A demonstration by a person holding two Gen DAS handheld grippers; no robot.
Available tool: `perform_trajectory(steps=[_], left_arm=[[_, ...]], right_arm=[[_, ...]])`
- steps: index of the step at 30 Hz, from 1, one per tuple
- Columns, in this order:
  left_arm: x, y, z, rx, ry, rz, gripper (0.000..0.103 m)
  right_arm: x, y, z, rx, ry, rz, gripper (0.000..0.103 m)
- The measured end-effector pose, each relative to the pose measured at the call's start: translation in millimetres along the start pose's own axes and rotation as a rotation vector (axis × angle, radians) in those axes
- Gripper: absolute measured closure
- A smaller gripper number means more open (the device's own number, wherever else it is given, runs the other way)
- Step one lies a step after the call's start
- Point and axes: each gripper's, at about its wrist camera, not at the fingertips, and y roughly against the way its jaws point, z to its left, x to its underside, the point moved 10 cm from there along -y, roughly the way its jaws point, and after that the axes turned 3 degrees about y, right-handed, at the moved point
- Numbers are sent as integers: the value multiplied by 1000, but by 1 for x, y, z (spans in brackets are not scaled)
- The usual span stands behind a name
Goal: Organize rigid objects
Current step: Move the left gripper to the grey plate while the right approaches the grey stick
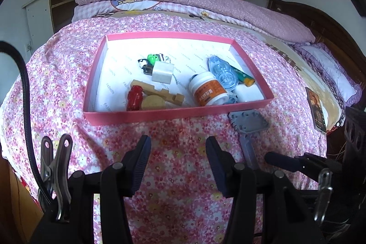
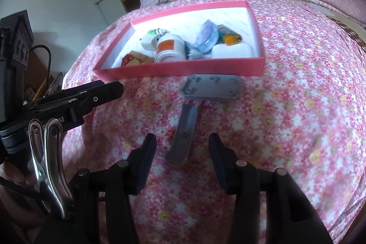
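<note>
Pink box (image 1: 137,117): we logged most items already inside. Grey brush (image 2: 183,127) lay outside, unboxed. Left gripper (image 1: 178,166), right gripper (image 2: 181,164): wide open, empty.

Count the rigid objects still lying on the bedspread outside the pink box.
1: the gray hairbrush, on the floral bedspread just in front of the pink box. Others may be out of view.

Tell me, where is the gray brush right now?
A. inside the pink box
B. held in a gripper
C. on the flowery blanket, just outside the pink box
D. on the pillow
C: the gray brush lies on the flowery blanket just in front of the pink box, and the right gripper is open, with the brush's handle end reaching between its fingers.
</note>
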Motion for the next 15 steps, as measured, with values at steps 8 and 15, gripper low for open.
perform_trajectory(steps=[8,15], left_arm=[[3,-2,6,6,17,6,50],[5,-3,6,4,20,10,50]], right_arm=[[-2,-12,3,42,36,13,54],[-1,-14,3,92,79,6,69]])
